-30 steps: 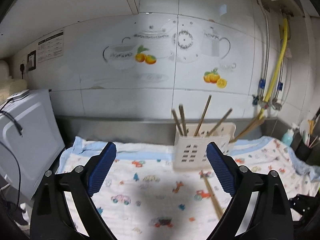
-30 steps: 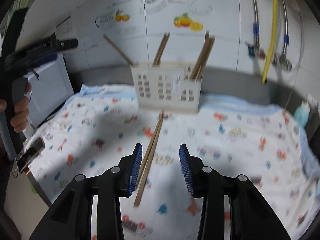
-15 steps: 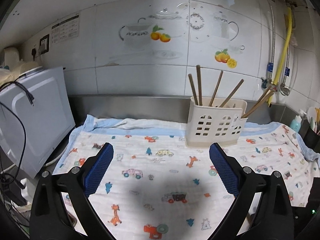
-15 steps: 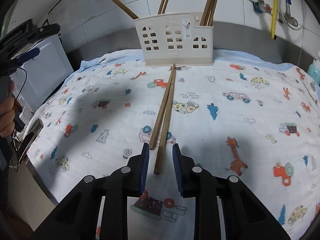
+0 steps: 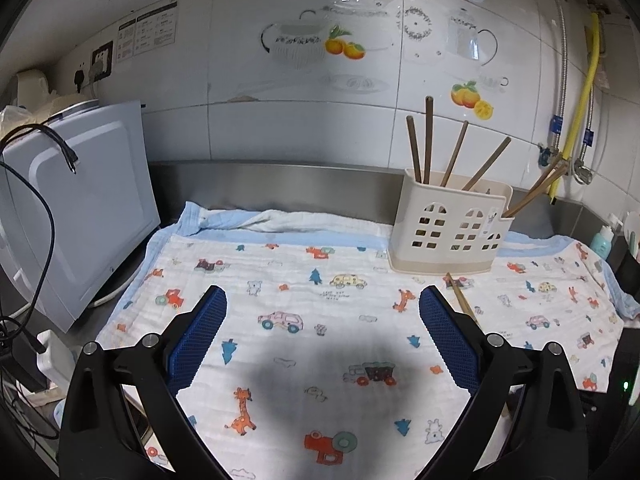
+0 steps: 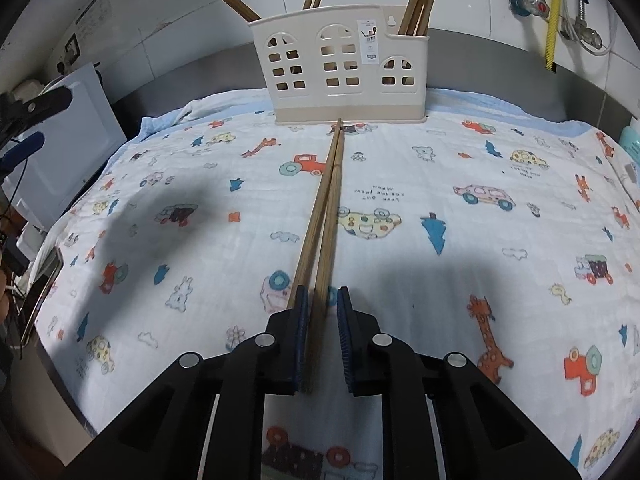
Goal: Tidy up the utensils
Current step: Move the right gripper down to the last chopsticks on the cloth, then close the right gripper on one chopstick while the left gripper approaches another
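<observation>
Right gripper (image 6: 322,300) has its fingers nearly together around the near ends of two chopsticks (image 6: 326,208), left one touching, right one with a small gap. The chopsticks lie flat on the printed cloth (image 6: 480,240) over the worktop, tips at the utensil holder (image 6: 340,64). Left gripper (image 5: 322,324) hangs above the cloth, fingers spread wide, holding nothing.

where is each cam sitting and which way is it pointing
Left wrist: rides the left gripper above the printed cloth, facing the tiled wall; its open blue-padded fingers show.
Right wrist: rides the right gripper low over the cloth, looking along the pair of chopsticks lying between its fingers, not yet clamped.
Shared: the cream holder, the lying chopsticks and the cloth.
</observation>
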`<state>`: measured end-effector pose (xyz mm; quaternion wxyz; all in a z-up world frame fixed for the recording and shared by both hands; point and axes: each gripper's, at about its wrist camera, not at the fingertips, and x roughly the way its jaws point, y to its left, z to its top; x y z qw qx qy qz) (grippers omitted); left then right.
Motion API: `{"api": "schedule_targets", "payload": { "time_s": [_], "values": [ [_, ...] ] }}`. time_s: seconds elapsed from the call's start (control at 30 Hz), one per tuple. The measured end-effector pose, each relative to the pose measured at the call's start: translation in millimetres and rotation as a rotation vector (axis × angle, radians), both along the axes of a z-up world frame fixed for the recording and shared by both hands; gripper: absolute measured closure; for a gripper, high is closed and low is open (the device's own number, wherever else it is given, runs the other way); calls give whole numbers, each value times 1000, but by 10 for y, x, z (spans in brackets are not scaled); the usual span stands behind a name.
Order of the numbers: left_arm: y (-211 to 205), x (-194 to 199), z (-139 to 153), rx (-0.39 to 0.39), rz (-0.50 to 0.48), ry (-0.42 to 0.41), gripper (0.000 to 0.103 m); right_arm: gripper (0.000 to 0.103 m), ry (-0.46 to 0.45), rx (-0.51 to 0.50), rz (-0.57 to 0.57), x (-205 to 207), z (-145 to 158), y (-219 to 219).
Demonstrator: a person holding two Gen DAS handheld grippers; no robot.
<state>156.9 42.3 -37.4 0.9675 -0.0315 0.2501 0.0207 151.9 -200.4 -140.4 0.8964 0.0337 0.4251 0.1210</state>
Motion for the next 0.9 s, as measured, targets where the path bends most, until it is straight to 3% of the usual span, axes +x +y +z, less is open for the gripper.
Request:
{"api": "schedule_targets", "payload": {
  "time_s": [0.5,0.9],
  "values": [
    [48,26,-145,-21,7,40,7,94,5,-54,6,246,-40,72],
    [-305,3,-326,-3,-61,101,7,96,-20,8,-26,111,42,-189]
  ]
}}
